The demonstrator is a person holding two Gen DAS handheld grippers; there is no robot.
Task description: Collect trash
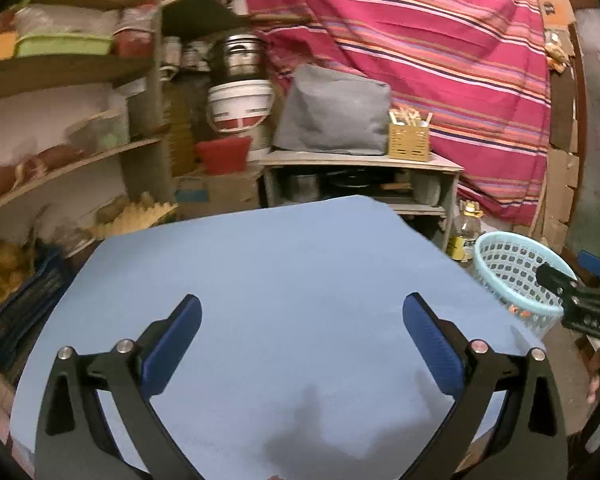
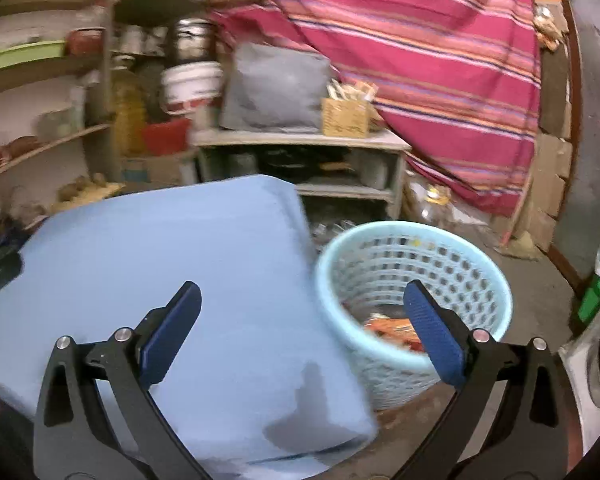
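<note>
My left tool (image 1: 302, 314): blue-padded fingers spread wide, nothing between them, held over the bare middle of the light-blue cloth-covered surface (image 1: 260, 264). A dark shadow patch lies on the cloth near the bottom edge of that view.

My right tool (image 2: 302, 302): fingers also spread wide, nothing held. Left finger sits over the blue surface's right-hand part, right finger (image 2: 432, 332) over the mouth of the pale-blue perforated round plastic basket (image 2: 380, 364). In the left wrist view the right tool shows as a black linkage at the far right edge, overlapping the basket rim.

The basket stands on the floor just beside the surface's right corner, upright. Inside, at the bottom: orange and red crumpled trash wrappers (image 2: 392, 330), partly hidden by my right finger; the count is not readable through the blur.

Further out: a clear bottle with a yellow label (image 1: 466, 232) on the floor behind the basket. Behind the surface, a low grey cabinet (image 1: 360, 160) carrying a grey fabric-covered block (image 1: 336, 112) and a small yellow slotted box of sticks (image 1: 408, 140). To its left, a white bucket with a red band (image 1: 240, 106) under a shiny metal pot (image 1: 240, 54), and a red tub (image 1: 224, 154) below. Curved wooden shelves (image 1: 72, 168) along the left wall, contents blurred. A magenta striped cloth (image 1: 440, 40) hangs across the back.
</note>
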